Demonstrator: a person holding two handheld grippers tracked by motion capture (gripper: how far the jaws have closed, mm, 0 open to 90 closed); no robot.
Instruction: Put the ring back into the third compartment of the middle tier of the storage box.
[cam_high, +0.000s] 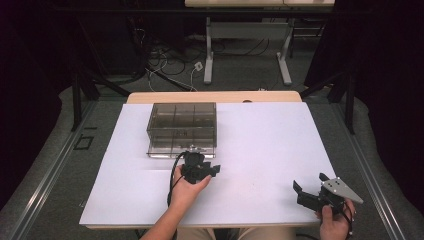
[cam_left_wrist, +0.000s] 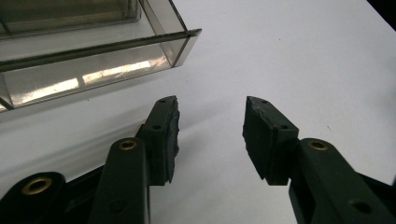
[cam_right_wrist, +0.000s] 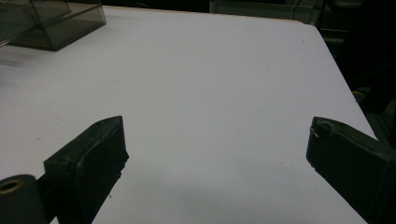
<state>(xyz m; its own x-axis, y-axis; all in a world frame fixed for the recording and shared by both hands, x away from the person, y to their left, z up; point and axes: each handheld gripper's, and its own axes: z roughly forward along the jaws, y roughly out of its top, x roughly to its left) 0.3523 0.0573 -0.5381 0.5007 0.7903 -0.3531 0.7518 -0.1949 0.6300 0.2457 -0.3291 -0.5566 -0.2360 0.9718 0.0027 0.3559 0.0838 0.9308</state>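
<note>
The clear plastic box (cam_high: 182, 129) sits on the white table sheet (cam_high: 260, 150), left of centre and toward the far edge, and I can see divider walls splitting its inside into compartments. In my left gripper view its near wall and corner (cam_left_wrist: 93, 70) fill the upper left, smoky and see-through, with light streaks reflected on the front face.

My left gripper (cam_high: 200, 167) hangs just in front of the box's near side, close to it; from above I cannot tell whether it touches the box. In its own view the gripper (cam_left_wrist: 210, 128) has its jaws parted to a moderate gap with bare white sheet between them, holding nothing, and the left fingertip (cam_left_wrist: 163, 126) stands a little short of the box's corner, apart from it.

My right gripper (cam_high: 310, 192) is well apart from the box, down at the near right part of the sheet, held in a hand (cam_high: 335, 222). In its own view the gripper (cam_right_wrist: 217, 140) has its jaws spread wide, with empty sheet between the pads (cam_right_wrist: 95, 154), gripping nothing. The box shows far off in the upper left corner (cam_right_wrist: 51, 23) there.
</note>
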